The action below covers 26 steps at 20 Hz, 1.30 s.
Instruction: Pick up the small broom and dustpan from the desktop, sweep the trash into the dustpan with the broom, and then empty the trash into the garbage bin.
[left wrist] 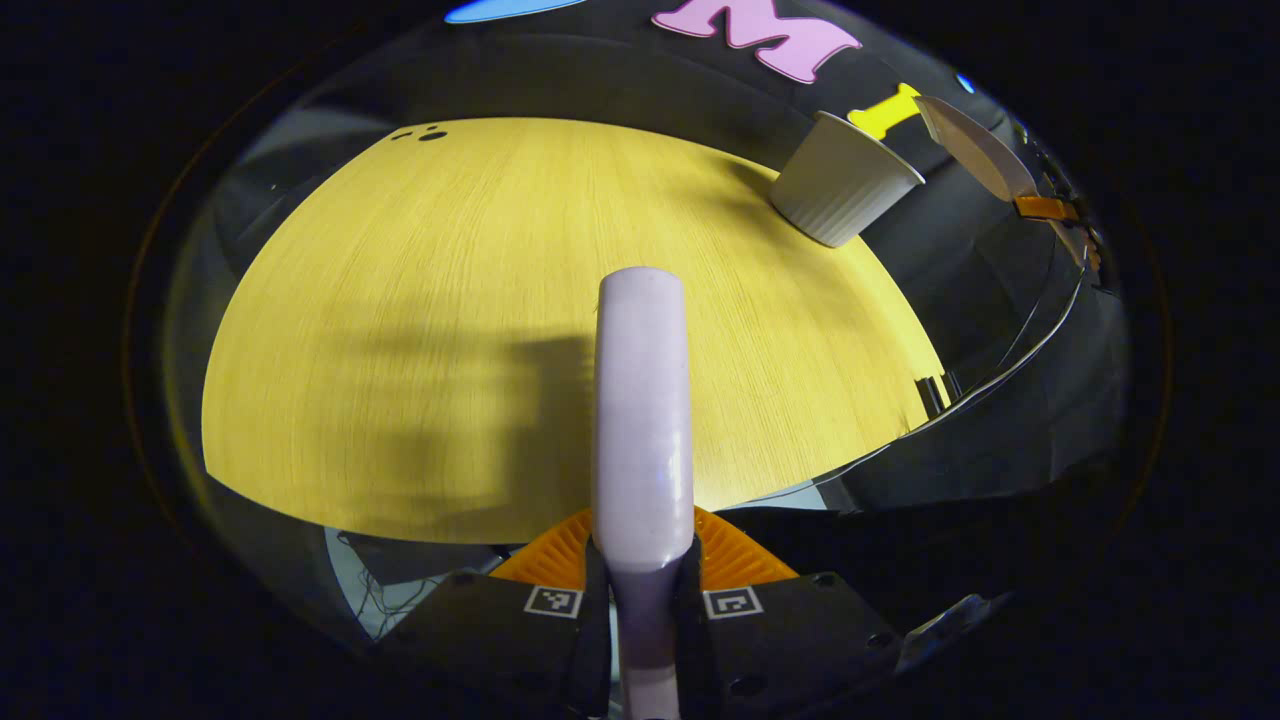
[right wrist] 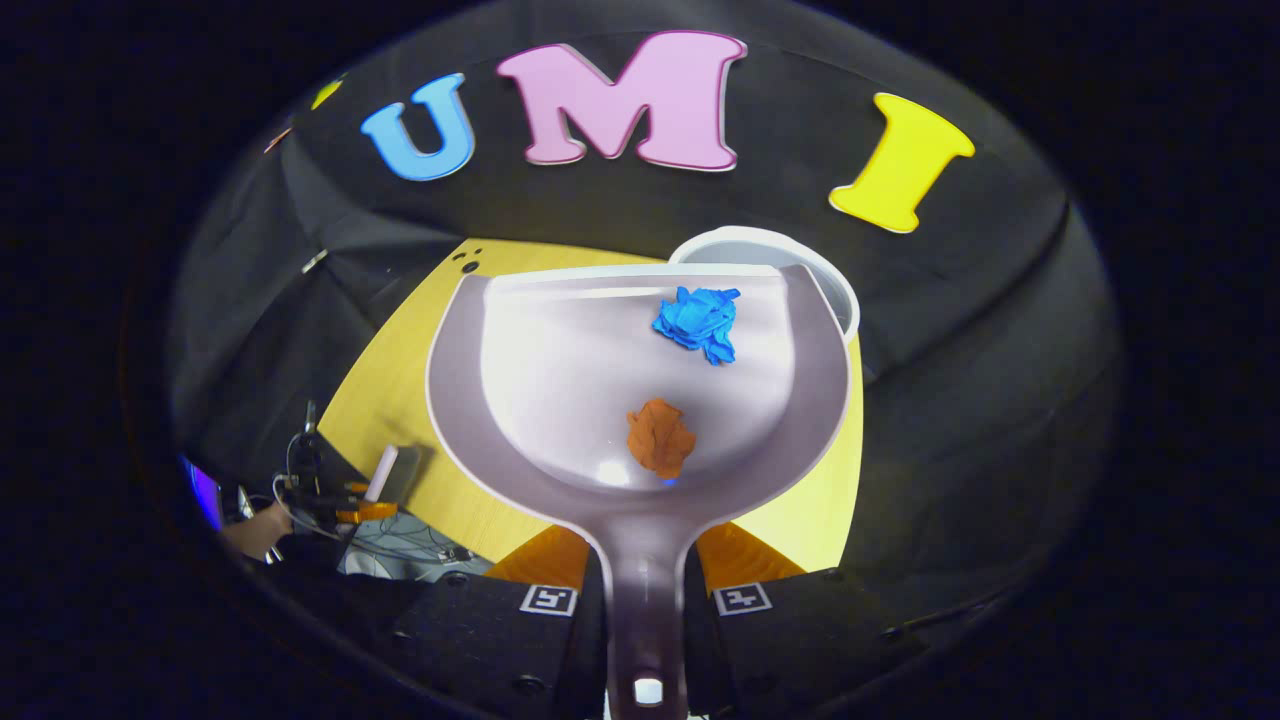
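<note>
My left gripper (left wrist: 641, 590) is clamped on the small broom (left wrist: 643, 400), whose pale handle juts out over the yellow desktop (left wrist: 400, 300), with the white garbage bin (left wrist: 843, 180) standing far right at the table's edge. My right gripper (right wrist: 645, 590) pinches the dustpan (right wrist: 640, 400) by its handle; a blue paper wad (right wrist: 700, 322) and an orange paper wad (right wrist: 659, 437) lie in it. The pan hides most of the bin just beyond its far lip, and the broom's bristles are hidden.

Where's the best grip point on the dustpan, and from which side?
Its narrow handle, from the rear, opposite the open lip. The dustpan tapers there to finger width, as the right gripper shows, leaving the blue scrap and orange scrap undisturbed.
</note>
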Tool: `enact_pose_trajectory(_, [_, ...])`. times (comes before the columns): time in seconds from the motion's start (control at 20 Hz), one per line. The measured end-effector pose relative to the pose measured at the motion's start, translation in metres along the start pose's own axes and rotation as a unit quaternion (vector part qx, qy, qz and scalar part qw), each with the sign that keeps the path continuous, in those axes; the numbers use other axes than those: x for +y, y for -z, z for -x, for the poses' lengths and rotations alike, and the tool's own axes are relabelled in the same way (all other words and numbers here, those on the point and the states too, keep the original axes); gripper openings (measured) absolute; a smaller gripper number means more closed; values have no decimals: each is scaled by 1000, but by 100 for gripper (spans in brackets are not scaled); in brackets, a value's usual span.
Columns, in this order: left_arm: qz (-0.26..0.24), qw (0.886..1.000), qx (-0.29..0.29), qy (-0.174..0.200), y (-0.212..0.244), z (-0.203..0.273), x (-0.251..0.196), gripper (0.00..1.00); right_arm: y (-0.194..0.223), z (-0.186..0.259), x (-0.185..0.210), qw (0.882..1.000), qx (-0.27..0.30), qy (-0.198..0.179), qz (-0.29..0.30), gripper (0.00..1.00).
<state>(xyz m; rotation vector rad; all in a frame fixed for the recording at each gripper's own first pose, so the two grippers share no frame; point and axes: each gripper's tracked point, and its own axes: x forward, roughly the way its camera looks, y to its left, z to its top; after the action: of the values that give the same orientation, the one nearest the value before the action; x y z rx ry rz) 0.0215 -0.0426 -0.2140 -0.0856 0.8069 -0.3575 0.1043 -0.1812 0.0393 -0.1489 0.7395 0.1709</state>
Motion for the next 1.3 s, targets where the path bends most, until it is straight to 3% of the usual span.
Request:
enact_pose_trajectory(0.3, [28, 1000, 2, -13, 1, 10, 8, 28, -33, -49, -70, 998, 14, 57, -16, 35])
enact_pose_trajectory(0.35, [30, 999, 1, -16, -3, 11, 10, 29, -40, -57, -80, 998, 11, 64, -23, 39])
enact_pose_trajectory(0.5, [32, 999, -7, -24, -20, 13, 16, 29, -55, -75, -105, 996, 5, 83, -40, 31])
enact_pose_trajectory(0.55, [33, 999, -9, -25, -26, 13, 18, 29, -58, -83, -115, 995, 6, 93, -41, 35])
enact_pose_trajectory(0.6, [34, 999, -12, -25, -31, 13, 20, 28, -60, -90, -126, 993, 7, 108, -38, 30])
enact_pose_trajectory(0.65, [34, 999, -14, -25, -37, 12, 20, 29, -62, -96, -135, 992, 7, 124, -30, 35])
enact_pose_trajectory(0.8, [66, 997, -22, -16, -54, 10, 17, 30, -67, -109, -149, 987, 3, 161, -17, 35])
enact_pose_trajectory(1.1, [92, 995, -21, -22, -64, 5, 19, 30, -75, -124, -169, 963, -13, 249, 100, 35])
enact_pose_trajectory(1.3, [93, 995, -21, -27, -73, 5, 23, 31, -77, -123, -177, 946, -31, 289, 141, 35])
